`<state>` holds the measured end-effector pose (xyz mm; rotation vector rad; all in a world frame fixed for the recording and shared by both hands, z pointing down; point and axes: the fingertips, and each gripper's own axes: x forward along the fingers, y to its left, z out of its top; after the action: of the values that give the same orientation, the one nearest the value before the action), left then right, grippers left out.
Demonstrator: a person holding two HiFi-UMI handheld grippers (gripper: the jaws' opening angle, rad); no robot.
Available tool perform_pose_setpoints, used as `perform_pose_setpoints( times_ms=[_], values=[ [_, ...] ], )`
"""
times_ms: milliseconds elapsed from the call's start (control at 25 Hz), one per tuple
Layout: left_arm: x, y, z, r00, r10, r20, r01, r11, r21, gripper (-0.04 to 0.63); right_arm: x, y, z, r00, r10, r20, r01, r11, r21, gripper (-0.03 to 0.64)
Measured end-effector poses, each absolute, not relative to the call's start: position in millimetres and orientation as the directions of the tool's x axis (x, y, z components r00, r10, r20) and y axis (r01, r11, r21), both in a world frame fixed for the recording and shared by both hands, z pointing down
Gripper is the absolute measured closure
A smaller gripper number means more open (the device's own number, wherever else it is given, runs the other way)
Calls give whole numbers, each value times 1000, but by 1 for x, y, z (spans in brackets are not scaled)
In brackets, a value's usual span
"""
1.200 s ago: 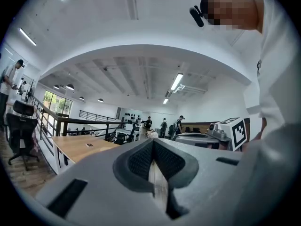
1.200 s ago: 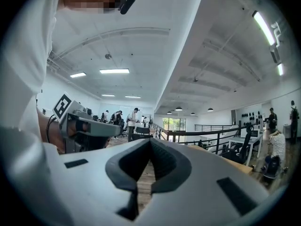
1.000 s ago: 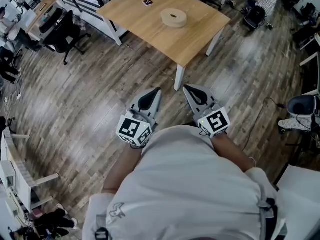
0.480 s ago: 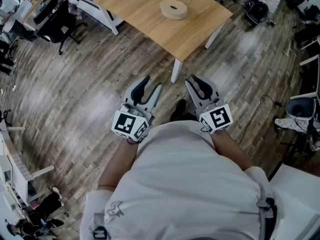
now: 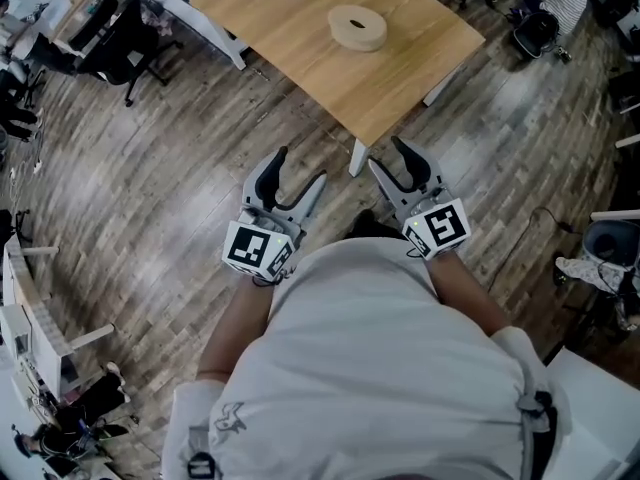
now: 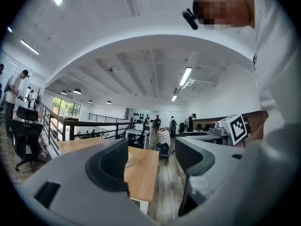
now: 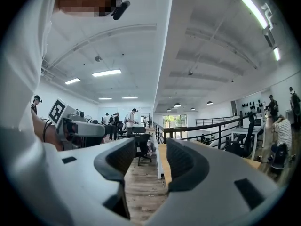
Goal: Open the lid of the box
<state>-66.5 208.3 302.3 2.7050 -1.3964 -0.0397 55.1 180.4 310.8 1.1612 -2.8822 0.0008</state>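
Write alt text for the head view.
From above, a person in a white shirt holds the left gripper and right gripper over plank flooring, jaws opening with nothing between them. Ahead, a round wooden box sits on a light wooden table.

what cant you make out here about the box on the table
Head view: the round box is too small to show a lid seam or what the dark mark on top is.
Left gripper view: the left gripper, jaws opening and empty, hides nearly all of the box behind one jaw.
Right gripper view: no box visible; the right gripper, also opening and empty, covers most of the table.
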Motion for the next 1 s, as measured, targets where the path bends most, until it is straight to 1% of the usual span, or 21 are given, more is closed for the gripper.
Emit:
perform_pose_setpoints(
  times_ms=[320, 600, 840, 1000],
  values=[
    [-20, 129, 302, 592, -805, 47, -805, -586, 95, 293, 100, 103, 316, -712, -701, 40, -702, 712, -20, 399],
    [9, 92, 308, 619, -783, 63, -785, -612, 97, 293, 133, 66, 326, -685, -728, 35, -729, 683, -57, 399],
    [18, 70, 314, 635, -768, 78, -772, -628, 99, 293, 143, 50, 329, -666, -745, 38, -745, 664, -59, 399],
    [14, 48, 320, 647, -758, 84, -762, -639, 103, 293, 140, 39, 330, -656, -752, 64, -755, 655, -40, 400]
  ],
)
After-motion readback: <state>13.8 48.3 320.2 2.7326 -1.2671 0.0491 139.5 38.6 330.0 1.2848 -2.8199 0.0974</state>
